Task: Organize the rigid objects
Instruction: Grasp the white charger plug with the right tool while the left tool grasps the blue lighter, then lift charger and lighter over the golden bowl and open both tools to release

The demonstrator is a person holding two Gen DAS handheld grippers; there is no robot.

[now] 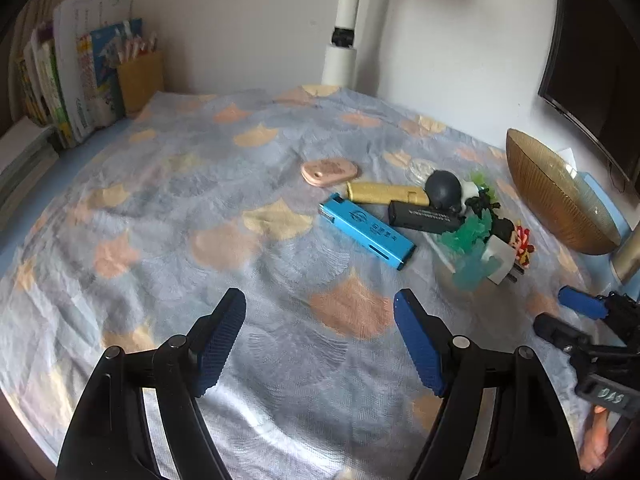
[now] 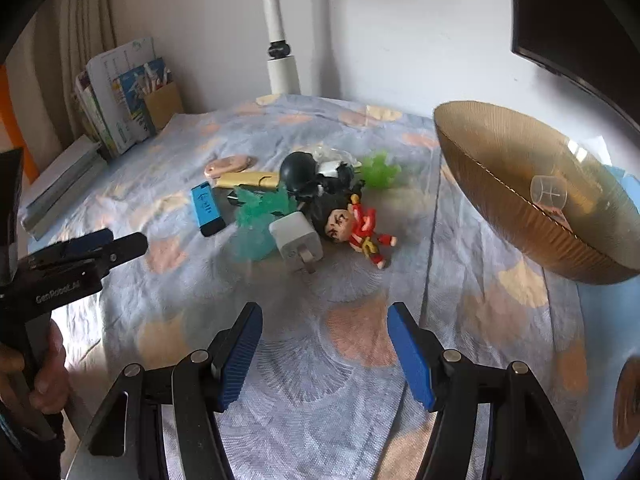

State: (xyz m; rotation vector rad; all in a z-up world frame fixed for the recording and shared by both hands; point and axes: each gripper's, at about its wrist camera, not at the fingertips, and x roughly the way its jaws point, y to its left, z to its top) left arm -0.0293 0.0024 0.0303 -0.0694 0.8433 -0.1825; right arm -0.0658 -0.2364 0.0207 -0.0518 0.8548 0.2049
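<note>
Clutter [image 1: 424, 216] heaped right of centre on the worktop in the left wrist view, cat-print cloth [image 1: 200, 200] underneath, probably spread to keep hard little things from sliding. Pink tag [image 1: 329, 172] lying alone at the far edge of the heap. Gold bar [image 1: 386, 194], black stick [image 1: 424, 216] and blue stick [image 1: 366, 232] lying flat and fanned, touching or nearly so, as though tipped out together. Dark ball [image 1: 442, 190] resting on top of the black stick. Green plastic pieces [image 1: 474, 240], white charger [image 1: 502, 260] and red doll [image 1: 524, 246] jammed together on the near right. Gold bowl [image 1: 560, 196] tilted up on its rim beyond the pile, mouth turned away from this camera, likely meant as the collecting place. Left gripper [image 1: 320, 336] held low over bare cloth, well short of the pile, jaws spread wide with nothing between. Right gripper [image 1: 576, 316] visible at the right edge, apparently angled toward the charger side.

Same heap seen closer from the right wrist view. Charger [image 2: 296, 240] nearest, prongs pointing this way, doll [image 2: 356, 228] on its back just beside it. Blue stick [image 2: 206, 208] on the left flank. Bowl [image 2: 532, 192] near on the right, mouth open toward the pile, a clear cup [image 2: 548, 192] apparently inside. Right gripper [image 2: 324, 344] lined up roughly with the charger, jaws parted wide and empty, seemingly readied for a first pick. Left gripper [image 2: 108, 246] off to the left, hand [image 2: 44, 376] wrapped round its handle.
</note>
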